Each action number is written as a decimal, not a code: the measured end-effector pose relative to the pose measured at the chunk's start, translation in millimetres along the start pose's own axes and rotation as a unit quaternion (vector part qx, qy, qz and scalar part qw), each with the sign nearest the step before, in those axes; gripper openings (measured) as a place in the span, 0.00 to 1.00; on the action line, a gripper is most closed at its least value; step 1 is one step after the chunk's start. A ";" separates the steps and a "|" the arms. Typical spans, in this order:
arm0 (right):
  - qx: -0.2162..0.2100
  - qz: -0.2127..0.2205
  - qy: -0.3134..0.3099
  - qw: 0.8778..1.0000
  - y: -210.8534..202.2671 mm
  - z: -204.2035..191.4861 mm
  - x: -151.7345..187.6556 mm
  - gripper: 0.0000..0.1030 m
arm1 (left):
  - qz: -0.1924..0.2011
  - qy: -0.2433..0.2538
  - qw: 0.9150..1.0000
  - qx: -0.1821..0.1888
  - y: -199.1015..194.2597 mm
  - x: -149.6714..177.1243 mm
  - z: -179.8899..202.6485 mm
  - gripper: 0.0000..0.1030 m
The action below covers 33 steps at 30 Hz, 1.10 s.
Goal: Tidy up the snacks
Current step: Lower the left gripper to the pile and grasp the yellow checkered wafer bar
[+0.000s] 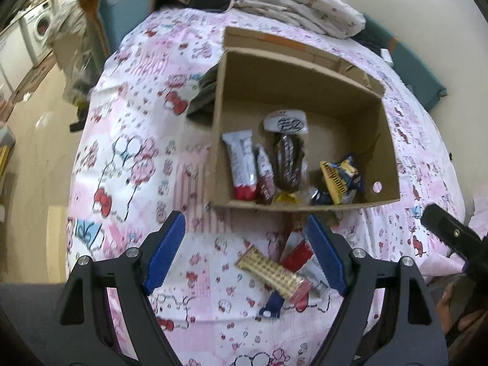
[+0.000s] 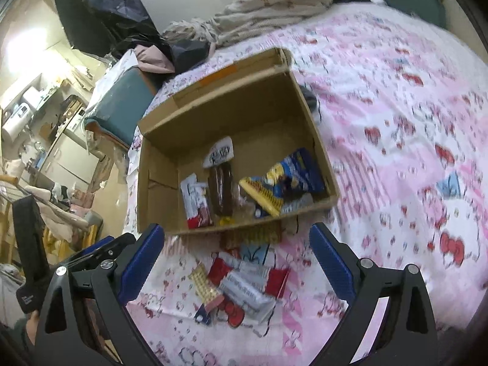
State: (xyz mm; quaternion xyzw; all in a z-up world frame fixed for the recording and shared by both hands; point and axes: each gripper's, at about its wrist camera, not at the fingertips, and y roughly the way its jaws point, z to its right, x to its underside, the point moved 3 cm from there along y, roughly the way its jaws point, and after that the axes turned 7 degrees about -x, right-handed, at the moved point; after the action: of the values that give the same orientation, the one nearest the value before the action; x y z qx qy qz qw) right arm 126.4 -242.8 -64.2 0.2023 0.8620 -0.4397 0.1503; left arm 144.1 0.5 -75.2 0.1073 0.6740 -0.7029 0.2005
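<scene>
From the left wrist, the left gripper [image 1: 244, 253] hangs with its blue pads spread wide and nothing clamped between them, tilted down over the pink cartoon-print bedsheet [image 1: 128, 158]. Just below its right pad lies a small heap of loose snacks: a gold waffle-pattern bar [image 1: 270, 271] across a red-and-white wrapper [image 1: 297, 254]. Beyond them stands the open cardboard box [image 1: 387, 140], already holding a red-and-white bar [image 1: 241, 164], a brown chocolate pack [image 1: 288, 158] and a yellow-and-blue packet [image 1: 341, 180], lined up along its near wall, probably to leave room for the rest. At the right edge a black part of the other tool [image 1: 448, 235] juts in.

From the right wrist, the right gripper [image 2: 236, 259] is likewise released, jaws wide, empty, with the same heap directly between and below its pads. This view shows the heap better: a silver wrapper [image 2: 247, 292] under the gold bar [image 2: 204, 283], and a second gold pack [image 2: 253, 235] tucked against the box's [image 2: 158, 177] outer front wall, which the left view barely shows. It also shows the cluttered room to the left, while the left view alone shows a washing machine [image 1: 39, 27].
</scene>
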 end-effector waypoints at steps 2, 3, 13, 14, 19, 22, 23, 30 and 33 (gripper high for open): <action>0.000 -0.015 0.018 1.000 2.0 4.7 9.2 0.95 | -0.013 -0.007 1.000 -0.005 2.8 6.0 -4.3 0.77; 0.003 -0.023 0.027 0.999 3.3 7.1 13.8 0.95 | -0.020 -0.013 1.000 -0.006 4.4 9.0 -6.8 0.77; -0.021 -0.045 0.122 0.991 17.9 31.1 29.6 0.95 | -0.072 -0.090 0.993 -0.025 33.2 24.0 -36.3 0.75; -0.021 -0.044 0.128 0.991 19.2 32.4 29.3 0.95 | -0.082 -0.097 0.992 -0.022 38.8 26.2 -37.9 0.71; -0.017 -0.045 0.147 0.988 23.7 40.3 29.5 0.95 | -0.155 -0.112 0.982 0.012 71.5 43.9 -28.1 0.62; -0.013 -0.048 0.148 0.988 26.6 41.6 29.0 0.95 | -0.190 -0.125 0.973 0.045 87.6 53.9 -10.4 0.62; -0.012 -0.049 0.148 0.988 27.2 41.6 29.1 0.95 | -0.198 -0.123 0.971 0.051 91.6 55.9 -4.8 0.62; -0.003 -0.050 0.147 0.988 27.7 44.0 30.1 0.95 | -0.226 -0.085 0.970 0.039 114.3 66.0 25.5 0.53; -0.001 -0.053 0.149 0.987 29.5 44.8 30.6 0.95 | -0.221 -0.061 0.973 0.022 113.1 67.1 27.8 0.38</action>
State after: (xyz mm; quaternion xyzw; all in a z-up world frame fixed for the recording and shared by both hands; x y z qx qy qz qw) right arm 117.5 -257.3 -123.6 0.2197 0.8848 -0.4109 -0.0026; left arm 135.5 -37.4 -203.9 -0.0829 0.6517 -0.7499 0.0783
